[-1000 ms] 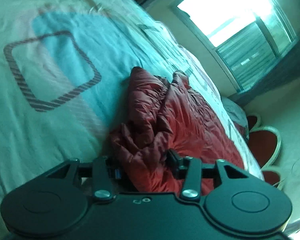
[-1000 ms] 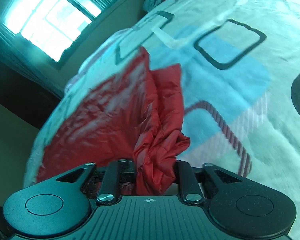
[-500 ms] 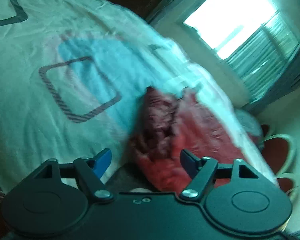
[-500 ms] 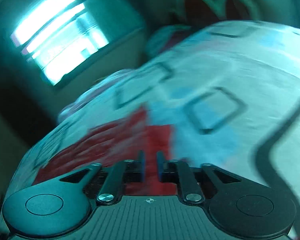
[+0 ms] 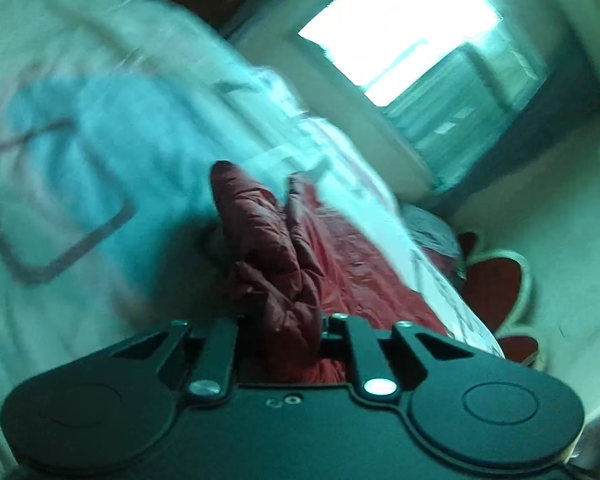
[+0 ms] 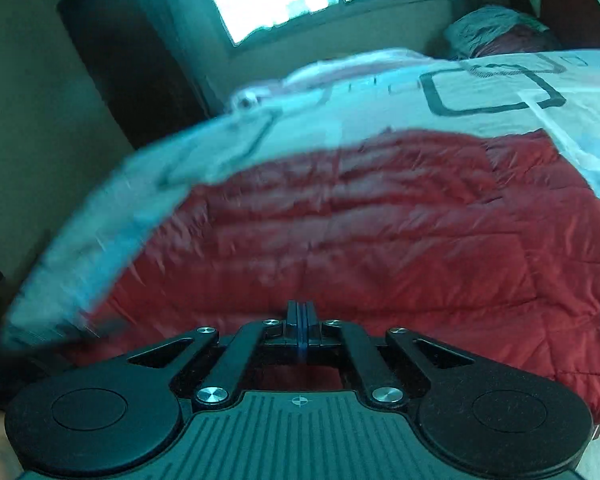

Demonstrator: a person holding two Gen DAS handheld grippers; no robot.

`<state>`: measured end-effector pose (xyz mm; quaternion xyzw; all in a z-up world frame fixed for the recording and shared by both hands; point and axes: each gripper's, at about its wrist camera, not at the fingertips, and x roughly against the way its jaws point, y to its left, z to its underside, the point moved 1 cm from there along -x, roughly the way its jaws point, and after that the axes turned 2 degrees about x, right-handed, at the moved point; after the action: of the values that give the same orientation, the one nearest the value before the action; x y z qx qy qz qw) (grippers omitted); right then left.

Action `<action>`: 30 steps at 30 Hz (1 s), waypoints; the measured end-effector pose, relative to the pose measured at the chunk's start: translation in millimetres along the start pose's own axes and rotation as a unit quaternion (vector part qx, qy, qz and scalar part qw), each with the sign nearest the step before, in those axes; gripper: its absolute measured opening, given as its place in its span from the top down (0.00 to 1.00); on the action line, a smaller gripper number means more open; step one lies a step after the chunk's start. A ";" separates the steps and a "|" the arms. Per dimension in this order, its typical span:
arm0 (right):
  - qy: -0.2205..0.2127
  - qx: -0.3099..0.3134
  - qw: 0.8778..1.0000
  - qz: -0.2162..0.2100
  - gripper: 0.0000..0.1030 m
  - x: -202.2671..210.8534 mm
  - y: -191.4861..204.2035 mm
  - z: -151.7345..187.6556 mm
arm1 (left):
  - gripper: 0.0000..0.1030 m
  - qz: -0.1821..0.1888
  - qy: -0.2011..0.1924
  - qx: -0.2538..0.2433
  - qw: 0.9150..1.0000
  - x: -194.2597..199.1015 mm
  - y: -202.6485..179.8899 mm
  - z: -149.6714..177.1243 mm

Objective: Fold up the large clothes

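Note:
A red quilted jacket lies spread on the patterned bedspread. In the left wrist view a bunched fold of the jacket rises between the fingers. My left gripper is shut on that fold. In the right wrist view my right gripper is shut with its blue pads pressed together and nothing between them, just above the jacket's near edge. Both views are blurred by motion.
The bedspread has blue patches and dark square outlines. A bright window is on the far wall. A dark cabinet stands left of the window. A red and white headboard and a pillow are at the bed's end.
My left gripper opened half a second ago and has shut again on the bunched jacket. My right gripper let go of the jacket, shut empty and swung over the flat part.

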<state>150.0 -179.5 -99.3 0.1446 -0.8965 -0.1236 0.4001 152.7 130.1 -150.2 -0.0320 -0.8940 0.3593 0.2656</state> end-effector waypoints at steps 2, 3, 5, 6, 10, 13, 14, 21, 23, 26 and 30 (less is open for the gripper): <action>0.022 -0.007 1.000 0.017 1.00 -20.6 -0.2 7.6 | 0.87 -0.005 0.009 -0.030 0.999 -3.4 -3.8 2.1; 0.022 -0.013 0.999 0.021 1.00 -25.2 0.3 6.7 | 0.87 -0.012 0.016 -0.030 0.999 -6.8 -1.7 2.1; 0.027 -0.010 0.999 0.024 1.00 -22.5 4.5 1.7 | 0.87 -0.014 0.022 -0.024 0.999 -9.9 4.1 -0.9; 0.018 -0.025 0.999 0.021 1.00 -13.4 3.3 -0.9 | 0.87 -0.013 0.024 -0.026 0.999 -10.5 5.1 -1.8; 0.000 -0.049 0.999 -0.004 1.00 24.5 -4.6 -1.5 | 0.87 -0.003 0.025 -0.041 0.999 -5.8 0.7 -1.7; 0.036 -0.041 0.998 -0.001 1.00 17.0 -2.5 12.3 | 0.87 0.014 0.015 -0.041 0.999 0.8 -5.8 -5.4; 0.050 -0.035 0.998 0.007 1.00 7.6 -0.9 18.7 | 0.87 0.028 0.010 -0.047 0.998 3.7 -13.4 -6.9; 0.044 -0.083 0.996 0.004 1.00 -2.6 -15.4 22.0 | 0.87 0.063 -0.010 -0.185 0.981 10.6 -82.0 -6.6; 0.019 -0.111 0.994 -0.008 1.00 11.0 -22.2 15.4 | 0.87 0.055 -0.005 -0.187 0.981 7.5 -85.7 -8.8; 0.032 -0.103 0.994 -0.019 1.00 10.7 -23.7 13.4 | 0.87 0.060 -0.001 -0.193 0.979 7.9 -94.5 -9.8; 0.041 -0.117 0.992 -0.024 1.00 -8.3 -32.7 23.9 | 0.87 0.089 0.001 -0.241 0.966 12.2 -128.9 3.3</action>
<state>142.6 -204.4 -131.4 0.1228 -0.8549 -0.2312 0.4480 157.9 35.7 -61.7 -0.1746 -0.9476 0.1555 0.2177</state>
